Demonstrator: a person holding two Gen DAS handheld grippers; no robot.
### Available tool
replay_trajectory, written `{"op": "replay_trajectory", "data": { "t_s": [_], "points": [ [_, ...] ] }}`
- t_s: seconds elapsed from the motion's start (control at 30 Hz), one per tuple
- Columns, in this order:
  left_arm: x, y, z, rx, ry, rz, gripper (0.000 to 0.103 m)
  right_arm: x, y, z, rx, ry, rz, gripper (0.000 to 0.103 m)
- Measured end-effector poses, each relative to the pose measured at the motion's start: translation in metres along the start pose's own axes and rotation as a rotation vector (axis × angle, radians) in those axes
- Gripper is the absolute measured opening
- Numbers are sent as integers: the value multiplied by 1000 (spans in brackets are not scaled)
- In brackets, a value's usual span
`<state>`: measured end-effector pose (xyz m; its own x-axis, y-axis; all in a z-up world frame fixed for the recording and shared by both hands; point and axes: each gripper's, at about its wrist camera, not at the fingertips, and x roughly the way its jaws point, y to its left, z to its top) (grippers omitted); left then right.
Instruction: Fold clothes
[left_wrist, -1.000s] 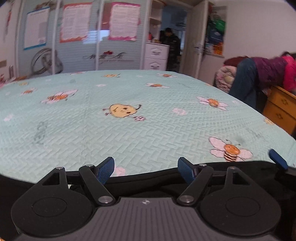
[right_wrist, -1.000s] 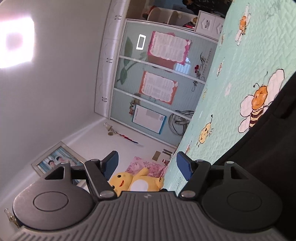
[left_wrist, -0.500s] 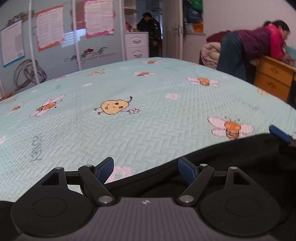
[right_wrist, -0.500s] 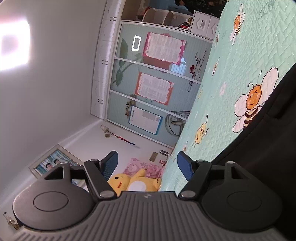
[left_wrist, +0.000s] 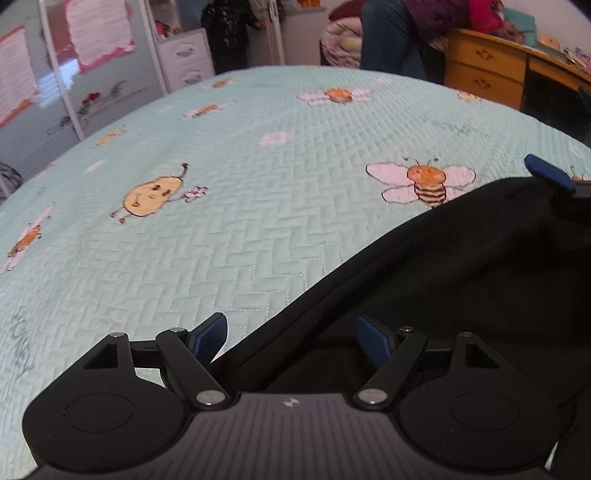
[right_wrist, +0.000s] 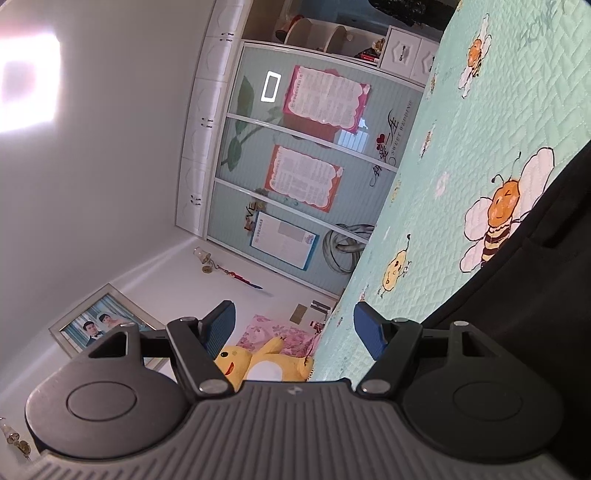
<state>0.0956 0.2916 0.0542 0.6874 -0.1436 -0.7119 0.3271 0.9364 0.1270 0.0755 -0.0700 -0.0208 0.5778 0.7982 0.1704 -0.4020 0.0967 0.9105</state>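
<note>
Tilting downward, our left gripper (left_wrist: 291, 334), jaws spread and empty, now straddles the black garment's (left_wrist: 461, 280) hem; right gripper (right_wrist: 293, 328) gapes emptily beside it.

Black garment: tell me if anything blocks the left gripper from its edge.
Nothing visible does. The left gripper stands open right over the black garment's edge, where it meets the bedspread. No other object lies between them.

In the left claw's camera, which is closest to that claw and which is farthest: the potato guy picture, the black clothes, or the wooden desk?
1. Black clothes, right at the left claw.
2. Potato guy picture, mid-bed, left.
3. Wooden desk, past the bed, upper right.
</note>
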Motion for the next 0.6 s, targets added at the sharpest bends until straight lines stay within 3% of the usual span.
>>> {"op": "replay_trajectory", "data": {
  "t_s": [0.2,0.27,0.33,0.37,0.47,0.57,0.6],
  "points": [
    [10,15,7,-72,16,-87,74,-2,4,3,-31,-6,-24,72],
    [16,15,8,-90,42,-141,59,-6,6,6,-41,-25,-32,72],
    [19,12,9,-87,63,-175,25,-14,9,12,-50,-58,-57,72],
    [18,9,10,-65,60,-163,20,-19,11,16,-64,-84,-85,72],
    [18,1,15,-13,58,-117,11,-42,25,28,-163,-221,-264,72],
    [22,0,19,-2,79,-87,9,-69,39,40,-264,-393,-591,72],
    [24,-2,19,10,90,-83,9,-75,38,45,-259,-412,-692,72]
  ]
}}
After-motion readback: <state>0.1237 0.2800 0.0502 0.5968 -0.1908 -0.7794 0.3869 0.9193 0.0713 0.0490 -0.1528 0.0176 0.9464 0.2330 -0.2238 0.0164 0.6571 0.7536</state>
